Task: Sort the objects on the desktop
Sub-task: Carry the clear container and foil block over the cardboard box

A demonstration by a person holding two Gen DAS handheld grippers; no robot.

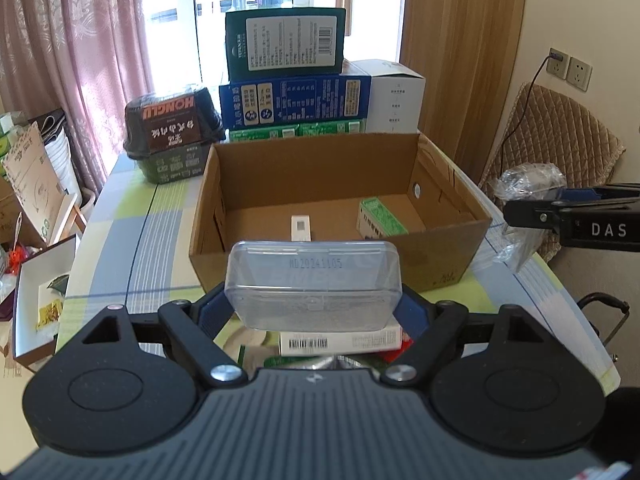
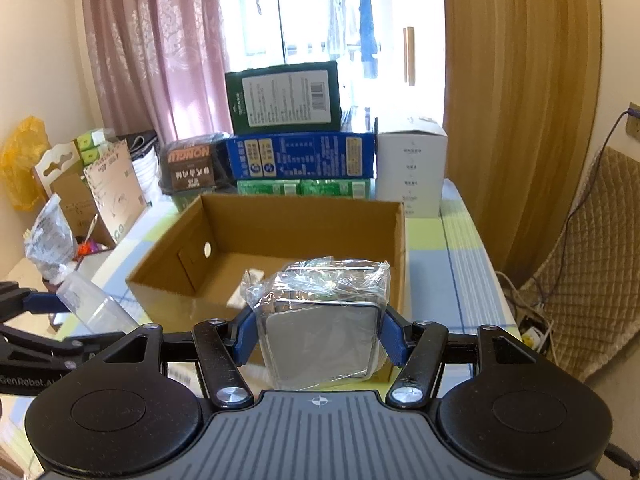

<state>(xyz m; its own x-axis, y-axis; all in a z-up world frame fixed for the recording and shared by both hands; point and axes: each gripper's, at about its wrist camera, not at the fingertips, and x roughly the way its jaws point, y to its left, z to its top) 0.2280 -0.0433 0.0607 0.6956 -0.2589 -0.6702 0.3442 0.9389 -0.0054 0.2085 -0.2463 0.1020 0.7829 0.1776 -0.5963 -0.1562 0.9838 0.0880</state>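
Cardboard box [image 1: 440, 254] on worktop [image 1: 120, 240] holding two items: one green carton [image 1: 380, 216], one white slip [image 1: 301, 229]; left tongs [image 1: 314, 300] gripping clear case [image 1: 314, 280], right tongs [image 2: 318, 340] gripping wrapped tin [image 2: 320, 336], both above worktop

Cardboard box [image 1: 340, 184]: plain brown, a small green-and-white carton [image 1: 380, 218] inside it. Tablecloth [image 1: 132, 240]: checks of pale blue, lime green and white. Plastic case [image 1: 312, 280]: clear, frosted grey. Wrapped tin [image 2: 324, 320]: silver under clear film. Curtain [image 1: 68, 40]: dusty pink, floral lace pattern. Stacked boxes behind: dark green [image 1: 286, 42], blue [image 1: 296, 98], white [image 1: 394, 96].
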